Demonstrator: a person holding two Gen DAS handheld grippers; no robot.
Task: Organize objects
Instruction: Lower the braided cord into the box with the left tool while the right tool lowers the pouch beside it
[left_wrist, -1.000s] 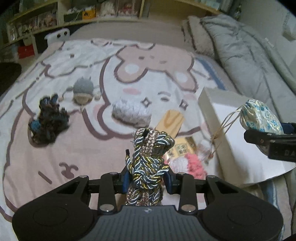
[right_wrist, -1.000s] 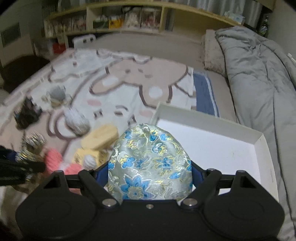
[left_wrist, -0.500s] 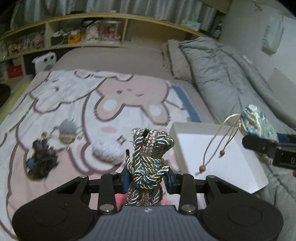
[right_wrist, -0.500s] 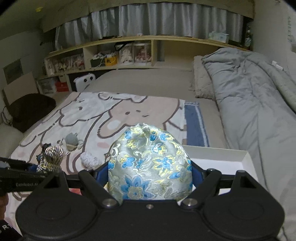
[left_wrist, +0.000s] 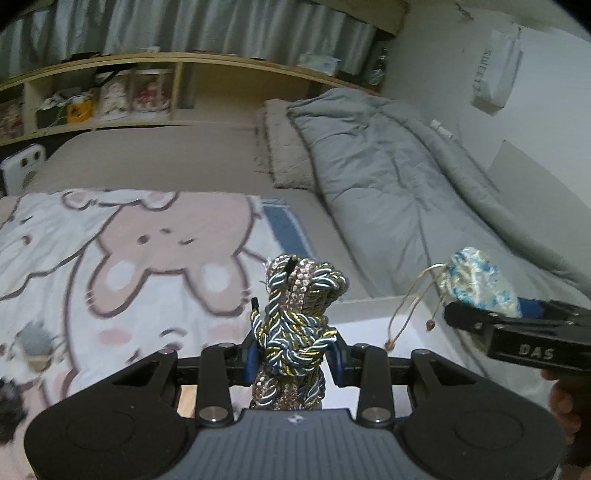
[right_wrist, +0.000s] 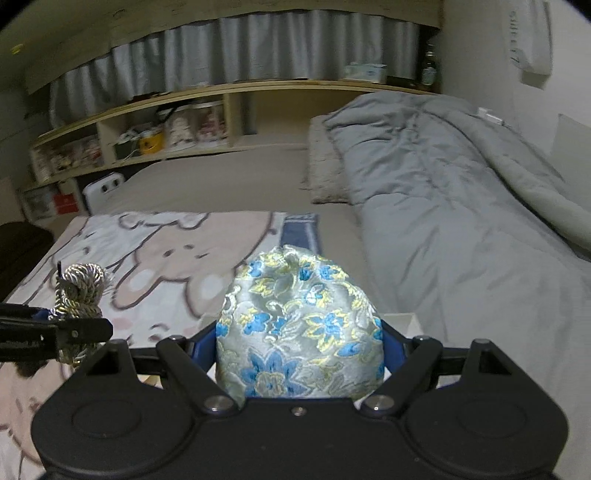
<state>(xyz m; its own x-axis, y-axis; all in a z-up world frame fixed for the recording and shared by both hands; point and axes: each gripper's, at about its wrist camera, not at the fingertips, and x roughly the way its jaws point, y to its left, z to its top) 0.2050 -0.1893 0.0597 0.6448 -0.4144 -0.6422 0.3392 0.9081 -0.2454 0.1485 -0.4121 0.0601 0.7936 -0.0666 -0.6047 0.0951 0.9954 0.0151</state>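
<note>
My left gripper (left_wrist: 293, 360) is shut on a knotted bundle of blue, gold and silver cord (left_wrist: 297, 314), held upright above the bed. It also shows in the right wrist view (right_wrist: 79, 295). My right gripper (right_wrist: 299, 354) is shut on a silver drawstring pouch with blue and yellow flowers (right_wrist: 299, 332). In the left wrist view the pouch (left_wrist: 476, 282) hangs at the right with its drawstrings (left_wrist: 410, 314) dangling. A white box (left_wrist: 369, 314) lies below and between both grippers, mostly hidden.
A bunny-print blanket (left_wrist: 129, 258) covers the bed at the left. A grey fuzzy item (left_wrist: 35, 338) lies on it at the left edge. A grey duvet (left_wrist: 388, 184) is heaped at the right. Wooden shelves (right_wrist: 166, 125) line the back wall.
Both grippers have risen and tilted up with their loads. The bed objects and most of the white box have dropped out of view, and the shelves and curtain now show.
</note>
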